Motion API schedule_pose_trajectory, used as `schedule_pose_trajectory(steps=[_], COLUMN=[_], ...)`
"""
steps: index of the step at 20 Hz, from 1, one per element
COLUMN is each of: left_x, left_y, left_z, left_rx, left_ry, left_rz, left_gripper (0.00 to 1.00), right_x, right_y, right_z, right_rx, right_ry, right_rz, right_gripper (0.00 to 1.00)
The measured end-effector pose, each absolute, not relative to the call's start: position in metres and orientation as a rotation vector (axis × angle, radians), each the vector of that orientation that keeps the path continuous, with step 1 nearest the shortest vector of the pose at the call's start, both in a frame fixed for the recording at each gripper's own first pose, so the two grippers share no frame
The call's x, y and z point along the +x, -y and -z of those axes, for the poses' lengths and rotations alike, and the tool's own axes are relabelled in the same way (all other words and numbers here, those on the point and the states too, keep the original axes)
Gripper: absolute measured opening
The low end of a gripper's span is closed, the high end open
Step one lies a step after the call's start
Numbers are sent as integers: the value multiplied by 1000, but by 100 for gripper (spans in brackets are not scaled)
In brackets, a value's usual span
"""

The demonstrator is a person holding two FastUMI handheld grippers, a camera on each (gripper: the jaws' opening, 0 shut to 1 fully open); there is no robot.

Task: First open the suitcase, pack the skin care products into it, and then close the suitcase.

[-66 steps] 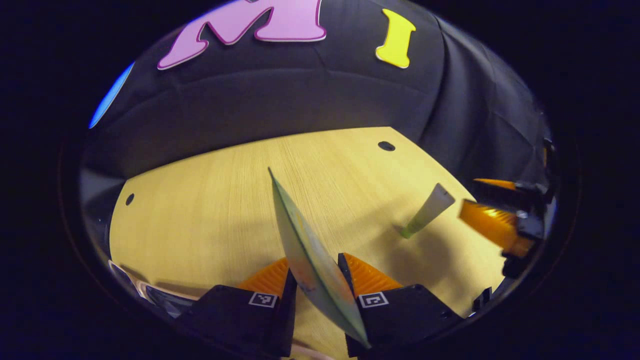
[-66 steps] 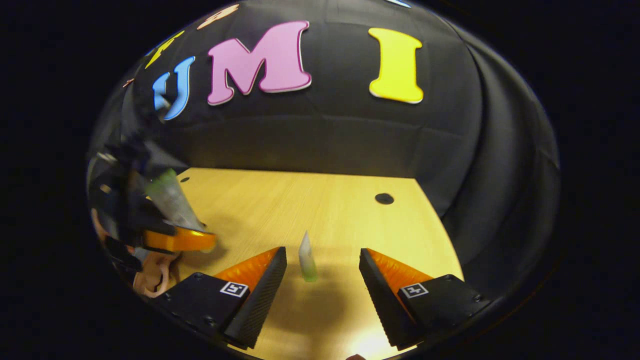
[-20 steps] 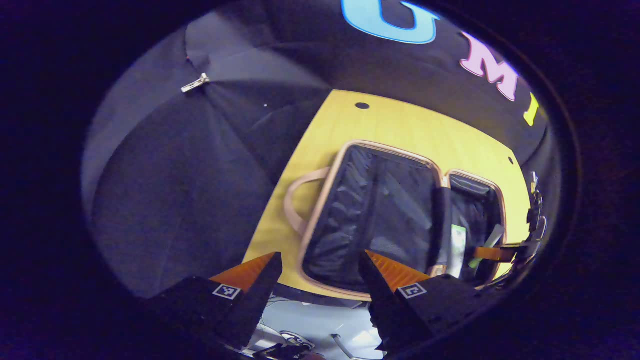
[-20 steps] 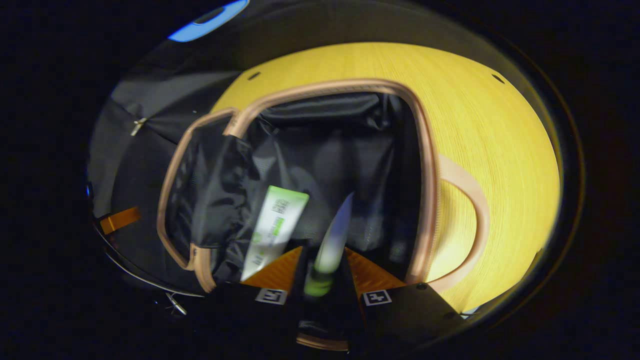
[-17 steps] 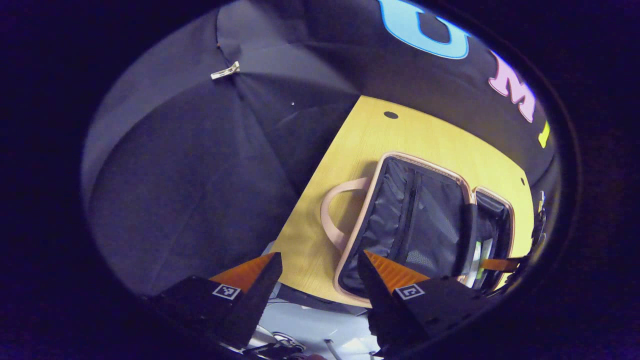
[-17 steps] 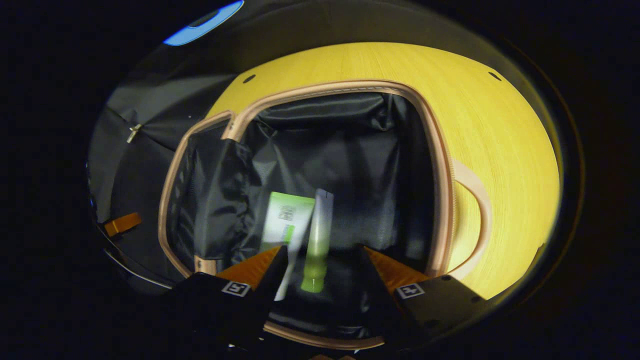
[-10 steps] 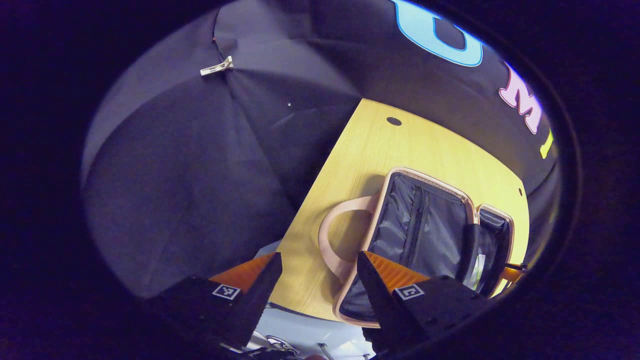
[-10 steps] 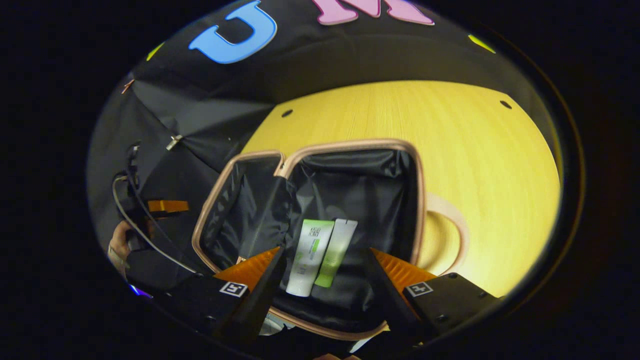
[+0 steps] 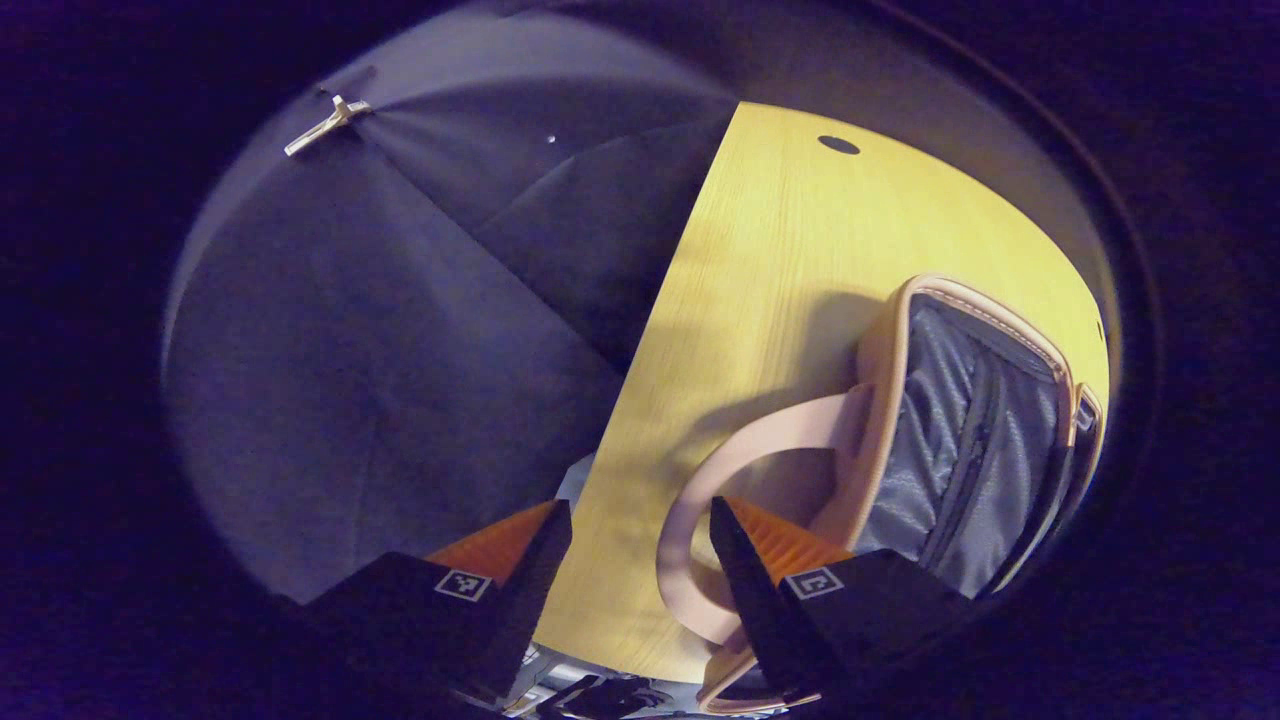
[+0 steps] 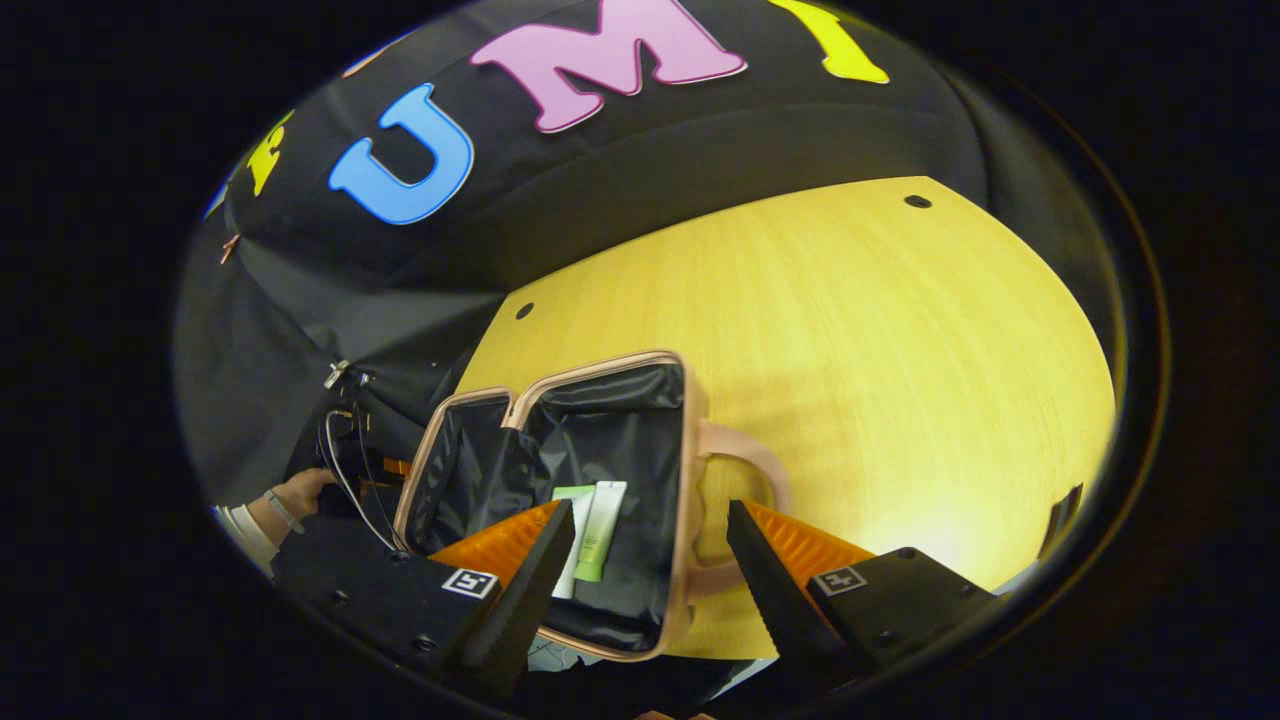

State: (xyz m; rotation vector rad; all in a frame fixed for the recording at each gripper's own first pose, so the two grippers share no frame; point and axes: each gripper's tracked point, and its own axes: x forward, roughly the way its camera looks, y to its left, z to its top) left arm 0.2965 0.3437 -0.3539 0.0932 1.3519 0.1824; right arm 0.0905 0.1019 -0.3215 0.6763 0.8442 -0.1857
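Now the suitcase [image 10: 620, 440] lies open on the yellow wooden table [image 10: 850, 330], lower centre of the right gripper view, both halves flat and lined in black fabric. Two skin care tubes sit side by side in the right-hand half — a white-and-green tube [image 10: 568, 545] partly behind the orange finger, and a pale green tube [image 10: 600, 540] touching it on its right. A pink handle [image 10: 755, 470] loops out from the case's right edge onto the table.

Right tongs [image 10: 650, 565] — spread wide, nothing between them, hovering above the near edge of the case at the bottom of the frame. At the lower left of this view a hand [image 10: 295, 495] with a pale cuff grips the other tool, with black cables beside it.

Left gripper view: the suitcase [image 9: 960, 440] sits at the right of the frame, seen edge-on; grey ribbed lining and a zip line show inside its pink rim. Its other pink handle [image 9: 740, 470] arcs out toward the lower centre. Left tongs [image 9: 640, 560] — wide apart and empty at the bottom of the frame; the right finger [image 9: 760, 560] overlaps the handle's loop, though contact cannot be told. The table [image 9: 760, 250] runs up the middle of the frame, with a dark round hole [image 9: 838, 144] near its far end and black cloth to the left.
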Motion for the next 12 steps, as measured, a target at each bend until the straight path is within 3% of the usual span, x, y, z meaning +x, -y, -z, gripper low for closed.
schedule_pose_trajectory(steps=[2,4,8,12], left_x=[293,291,299,286], left_y=[-323,-325,-311,-280], left_z=[364,361,323,228], left_rx=[-8,53,63,145], left_ry=[-1370,-1378,-1295,-1129], left_rz=[-114,-106,-53,-6], left_gripper=[80,25,17,12], right_x=[73,62,61,73], right_y=[-90,-82,-68,-59], right_z=[324,325,319,310], right_rx=[684,699,706,701], right_ry=[-848,-849,-817,-792], right_rz=[226,254,262,199], right_gripper=[97,97,97,97])
